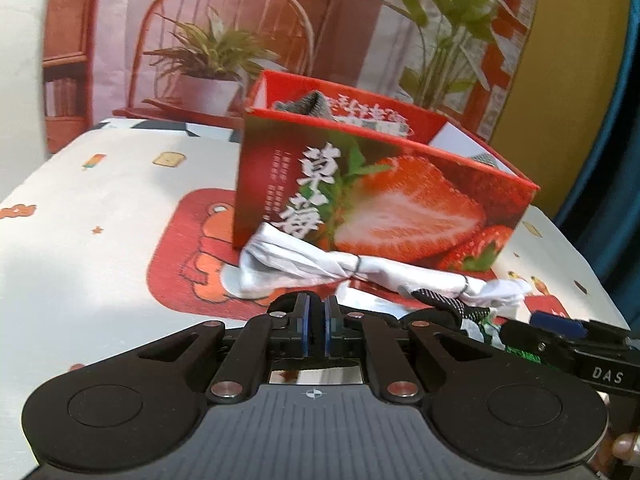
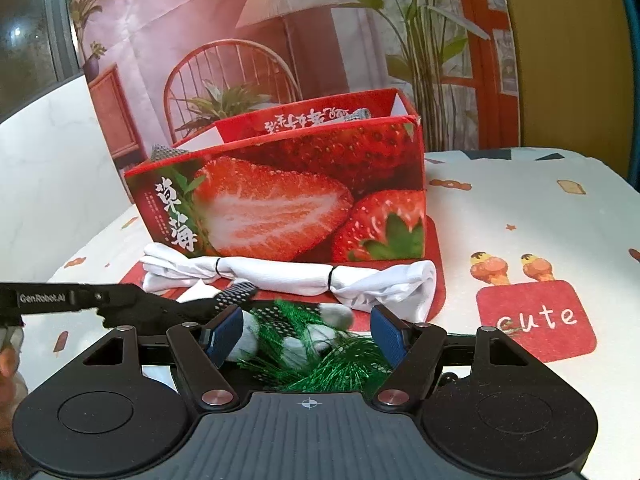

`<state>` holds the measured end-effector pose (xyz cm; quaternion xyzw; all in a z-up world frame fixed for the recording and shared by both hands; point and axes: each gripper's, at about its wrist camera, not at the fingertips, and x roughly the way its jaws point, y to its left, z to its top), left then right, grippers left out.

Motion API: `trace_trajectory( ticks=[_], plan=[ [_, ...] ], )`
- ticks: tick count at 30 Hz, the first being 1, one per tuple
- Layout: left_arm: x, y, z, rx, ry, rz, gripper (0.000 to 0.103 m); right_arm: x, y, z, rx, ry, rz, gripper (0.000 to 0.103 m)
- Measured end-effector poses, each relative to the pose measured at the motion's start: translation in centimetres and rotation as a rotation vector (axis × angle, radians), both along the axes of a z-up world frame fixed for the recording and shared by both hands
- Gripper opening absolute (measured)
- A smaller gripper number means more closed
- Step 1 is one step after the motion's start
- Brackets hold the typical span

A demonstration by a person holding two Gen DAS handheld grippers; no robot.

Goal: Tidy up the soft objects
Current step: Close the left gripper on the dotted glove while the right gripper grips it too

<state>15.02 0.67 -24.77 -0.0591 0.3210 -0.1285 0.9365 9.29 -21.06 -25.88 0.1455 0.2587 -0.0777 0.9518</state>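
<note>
Strawberry box (image 2: pixel 280 200) holds grey cloth (image 2: pixel 168 152) (partly hidden).

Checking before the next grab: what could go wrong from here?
The right gripper has open jaws around a green-tasselled soft item; loose threads may snag or slip out. The white tied cloth roll lies just beyond against the strawberry box and could get dragged. The left gripper, jaws nearly shut, sits close by and might collide.

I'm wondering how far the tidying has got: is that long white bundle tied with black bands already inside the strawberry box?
No. The white bundle lies on the tablecloth in front of the strawberry box, outside its walls.
</note>
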Motion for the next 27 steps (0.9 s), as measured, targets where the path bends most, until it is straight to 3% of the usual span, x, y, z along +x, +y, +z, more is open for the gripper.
trace_trajectory(
  ticks=[9, 27],
  plan=[
    [0.5, 1.7, -0.2, -0.006, 0.033, 0.091, 0.008, 0.0, -0.1, -0.2, 0.000, 0.012, -0.008, 0.068],
    [0.9, 2.3, -1.6, -0.009, 0.111, 0.138, 0.008, 1.5, 0.7, 0.2, -0.039, 0.020, 0.043, 0.062]
  ],
)
